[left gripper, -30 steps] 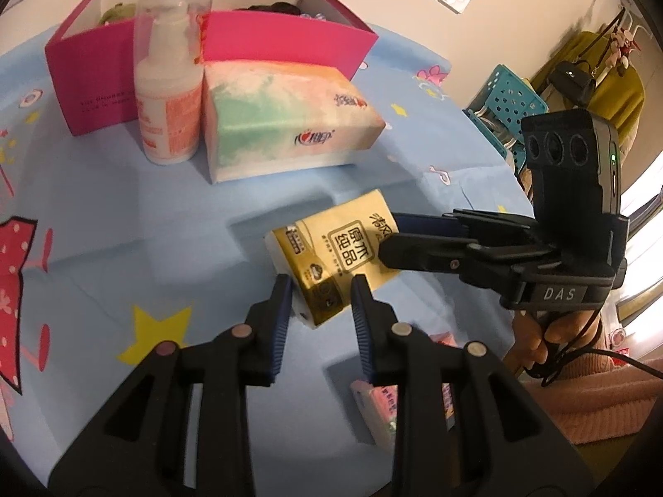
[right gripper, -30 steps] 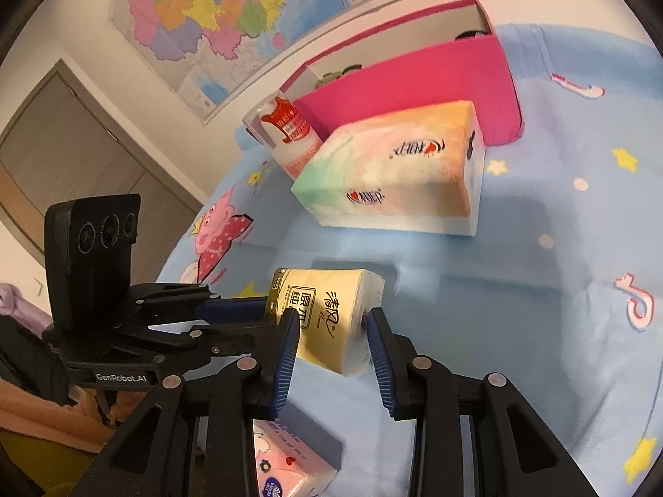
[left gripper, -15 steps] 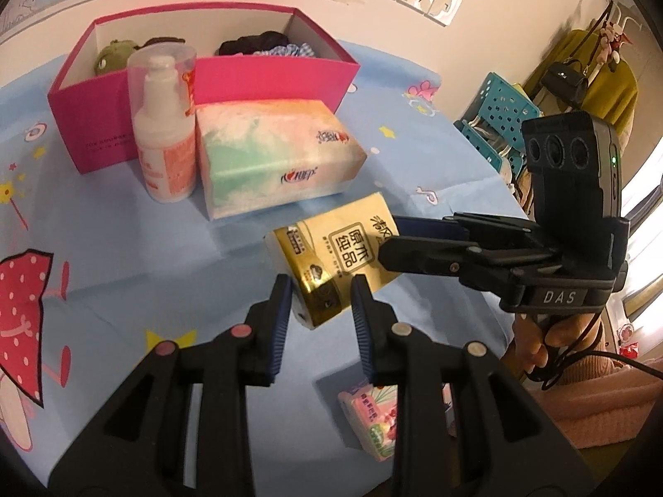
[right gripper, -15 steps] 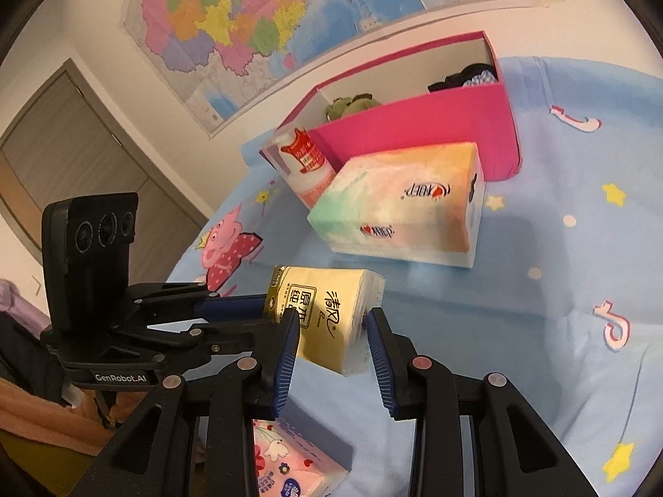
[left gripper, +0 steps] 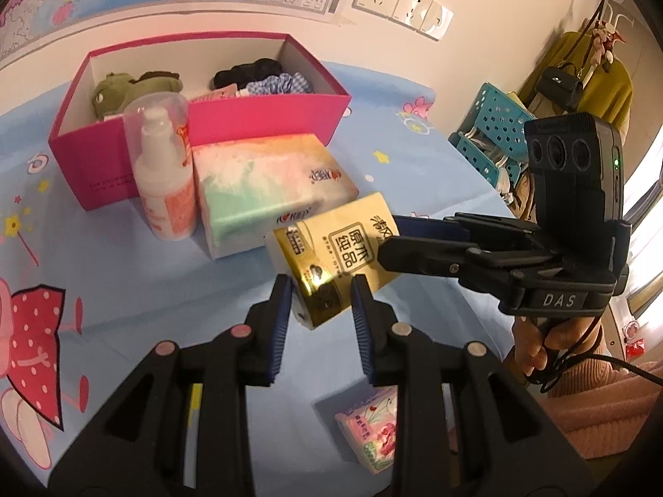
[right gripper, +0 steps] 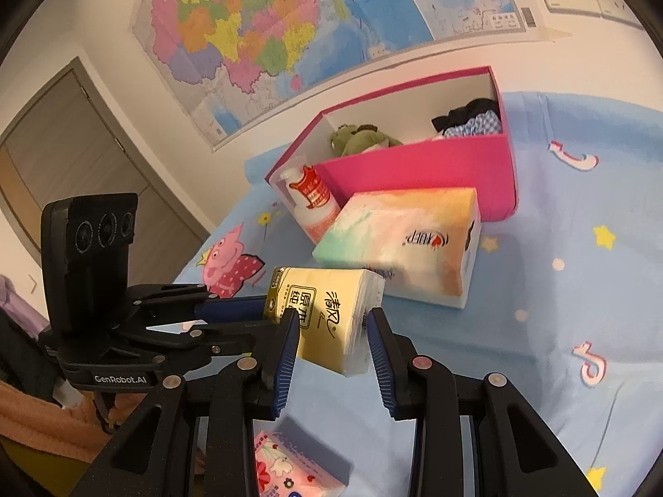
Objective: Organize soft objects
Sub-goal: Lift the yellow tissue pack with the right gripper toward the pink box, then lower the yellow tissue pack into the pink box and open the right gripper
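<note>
Left gripper [left gripper: 317, 290] pinches one end of the yellow pack [left gripper: 333, 254], right gripper [right gripper: 331, 331] clamps the other; the pack hangs between them above the blue cloth [left gripper: 103, 256], long axis running claw to claw. The pink box [left gripper: 232, 112] lies ahead, past the big tissue pack [left gripper: 265, 194], about equally near both.

Home bedroom, cartoon-print blue sheet [right gripper: 538, 331], wall map [right gripper: 290, 29], coat rack with clothes [left gripper: 596, 78], wooden door [right gripper: 62, 157]
</note>
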A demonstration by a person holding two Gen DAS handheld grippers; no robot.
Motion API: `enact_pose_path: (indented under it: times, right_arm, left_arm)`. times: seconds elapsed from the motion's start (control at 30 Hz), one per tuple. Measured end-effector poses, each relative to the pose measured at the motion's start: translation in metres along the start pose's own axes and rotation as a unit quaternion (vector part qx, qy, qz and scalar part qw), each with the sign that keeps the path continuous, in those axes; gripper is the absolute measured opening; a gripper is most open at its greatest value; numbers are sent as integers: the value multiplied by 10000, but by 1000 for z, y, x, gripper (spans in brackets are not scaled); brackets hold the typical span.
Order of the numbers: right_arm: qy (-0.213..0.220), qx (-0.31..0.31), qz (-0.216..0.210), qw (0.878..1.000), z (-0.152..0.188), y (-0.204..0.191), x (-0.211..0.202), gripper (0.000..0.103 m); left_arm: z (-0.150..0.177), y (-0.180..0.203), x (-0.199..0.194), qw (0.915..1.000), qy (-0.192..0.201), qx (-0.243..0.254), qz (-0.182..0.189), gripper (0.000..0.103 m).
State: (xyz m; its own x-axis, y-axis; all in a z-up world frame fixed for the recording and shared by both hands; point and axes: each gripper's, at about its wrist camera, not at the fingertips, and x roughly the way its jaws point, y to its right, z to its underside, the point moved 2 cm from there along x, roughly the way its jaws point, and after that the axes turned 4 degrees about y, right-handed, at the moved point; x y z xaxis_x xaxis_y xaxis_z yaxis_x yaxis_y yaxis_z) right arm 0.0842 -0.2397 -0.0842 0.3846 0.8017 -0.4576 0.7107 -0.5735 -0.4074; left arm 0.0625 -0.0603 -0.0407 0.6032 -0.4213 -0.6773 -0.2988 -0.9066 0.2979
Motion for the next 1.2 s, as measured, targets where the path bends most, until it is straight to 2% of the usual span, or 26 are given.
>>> enact_pose_path:
  times: [0.67, 1.2]
  right_arm:
    - [236, -145, 30, 9996, -26, 2, -6, 35]
    - [347, -185, 26, 9992, -48, 9, -1, 35]
  left_arm:
    - [-20, 3, 0, 9996, 192, 152, -111, 30]
    - [-48, -3, 5, 9989, 361, 214, -217, 30]
